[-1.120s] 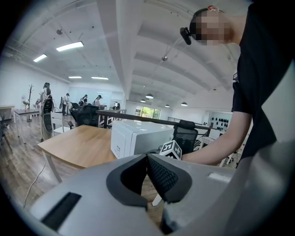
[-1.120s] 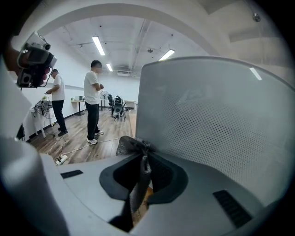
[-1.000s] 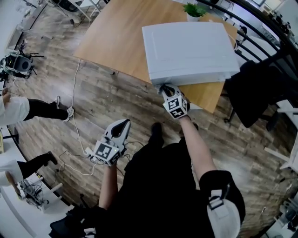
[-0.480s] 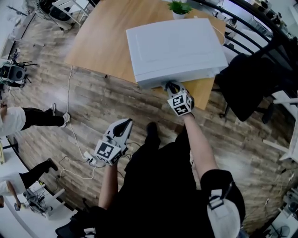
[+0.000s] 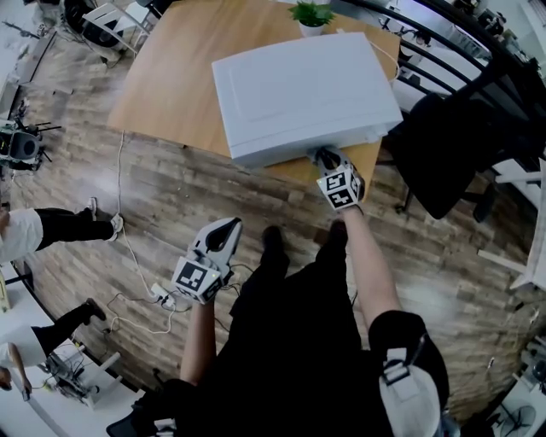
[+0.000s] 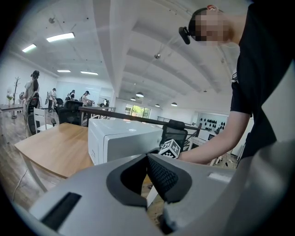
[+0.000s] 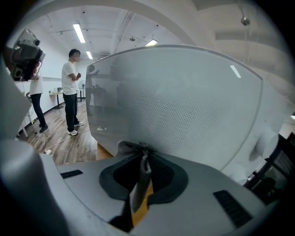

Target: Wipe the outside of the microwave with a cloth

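A white microwave [image 5: 303, 85] stands on a wooden table [image 5: 166, 77], its front face toward me. My right gripper [image 5: 324, 157] sits against the lower front edge, right of its middle. In the right gripper view the jaws [image 7: 142, 154] are shut on a grey cloth [image 7: 138, 184], which is bunched against the microwave's glossy door [image 7: 175, 106]. My left gripper [image 5: 223, 229] hangs low over the floor, apart from the microwave, shut with nothing in it. From the left gripper view [image 6: 146, 159] the microwave [image 6: 122, 138] shows ahead, with the right gripper's marker cube beside it.
A small potted plant [image 5: 311, 15] stands behind the microwave. A black chair [image 5: 452, 141] is at the table's right end. Cables [image 5: 136, 256] run over the wood floor at the left, near a seated person's legs [image 5: 60, 229]. A person [image 7: 70, 92] stands farther off.
My right gripper has slid to the right along the microwave's front with the cloth in it. The left gripper has stayed where it was. The head view has shifted.
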`<state>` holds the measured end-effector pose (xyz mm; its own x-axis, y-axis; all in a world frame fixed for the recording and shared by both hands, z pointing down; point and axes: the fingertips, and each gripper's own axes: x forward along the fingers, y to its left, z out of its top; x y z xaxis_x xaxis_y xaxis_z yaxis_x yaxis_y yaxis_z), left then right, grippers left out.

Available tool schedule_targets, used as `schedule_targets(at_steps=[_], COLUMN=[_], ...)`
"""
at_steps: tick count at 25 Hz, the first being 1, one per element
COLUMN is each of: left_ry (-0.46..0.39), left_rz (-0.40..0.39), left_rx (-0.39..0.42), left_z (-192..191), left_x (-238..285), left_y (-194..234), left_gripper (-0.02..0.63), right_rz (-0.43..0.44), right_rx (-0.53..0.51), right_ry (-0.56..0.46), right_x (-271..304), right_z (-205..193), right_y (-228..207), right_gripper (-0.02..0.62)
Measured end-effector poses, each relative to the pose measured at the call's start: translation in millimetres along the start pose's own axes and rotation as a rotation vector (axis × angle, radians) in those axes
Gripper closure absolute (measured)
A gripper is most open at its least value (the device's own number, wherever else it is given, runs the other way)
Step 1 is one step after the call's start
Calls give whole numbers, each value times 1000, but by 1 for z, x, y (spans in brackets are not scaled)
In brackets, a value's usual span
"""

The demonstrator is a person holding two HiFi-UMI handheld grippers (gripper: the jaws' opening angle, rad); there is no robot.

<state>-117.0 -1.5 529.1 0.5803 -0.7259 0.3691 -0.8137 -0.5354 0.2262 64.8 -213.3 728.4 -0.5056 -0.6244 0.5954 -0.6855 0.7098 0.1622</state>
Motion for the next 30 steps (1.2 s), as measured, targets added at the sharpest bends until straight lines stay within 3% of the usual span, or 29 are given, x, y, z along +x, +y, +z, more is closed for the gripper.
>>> schedule_targets(at_steps=[14, 30], left_ry=[26, 53], left_rz=[-2, 14], left_rx=[-6, -9], left_z=[1, -7], left_x=[22, 12], left_y=[-7, -2], left_gripper=[603, 603], right_rz=[-134, -156], right_rx=[25, 69], right_ry=[68, 126], right_x=[-10, 1], right_z=[-49, -79], right_y=[-74, -86], right_gripper=[563, 563])
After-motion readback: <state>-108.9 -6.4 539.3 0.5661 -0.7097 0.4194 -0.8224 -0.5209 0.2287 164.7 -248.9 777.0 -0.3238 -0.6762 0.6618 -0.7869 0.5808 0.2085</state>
